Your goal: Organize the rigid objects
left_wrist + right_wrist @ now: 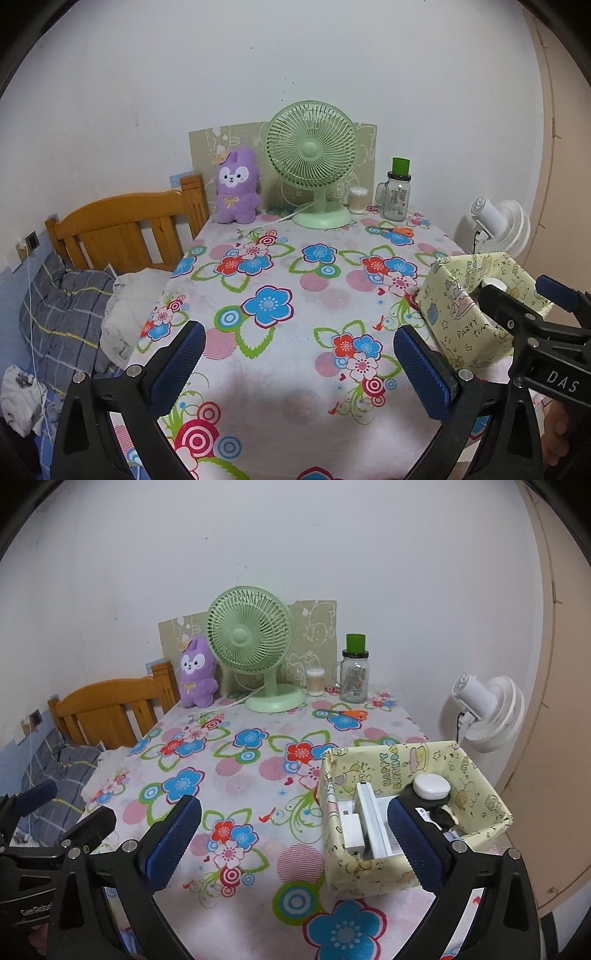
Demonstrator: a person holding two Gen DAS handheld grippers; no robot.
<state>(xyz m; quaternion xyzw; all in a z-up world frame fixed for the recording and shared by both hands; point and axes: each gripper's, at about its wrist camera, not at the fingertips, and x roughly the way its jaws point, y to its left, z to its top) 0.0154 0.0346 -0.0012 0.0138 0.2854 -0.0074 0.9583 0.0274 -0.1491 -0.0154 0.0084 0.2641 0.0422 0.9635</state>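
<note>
A yellow cartoon-print box (354, 871) stands on the floral tablecloth at the right. It holds flat white packages (373, 823), a white oval case (431, 786) and a small black item (443, 816). My right gripper (295, 842) is open and grips nothing. Its right finger (417, 842) shows in front of the box's inside, and its left finger is over the cloth. My left gripper (299, 369) is open above the bare cloth near the table's front. The box (458, 314) and the right gripper (528, 295) appear at the right of the left wrist view.
Along the back wall stand a purple plush toy (236, 192), a green desk fan (312, 162), a cotton swab tub (358, 199) and a glass jar with a green cap (397, 195). Orange scissors (400, 230) lie near the jar. A bed (122, 225) is left; a white fan (487, 709) right.
</note>
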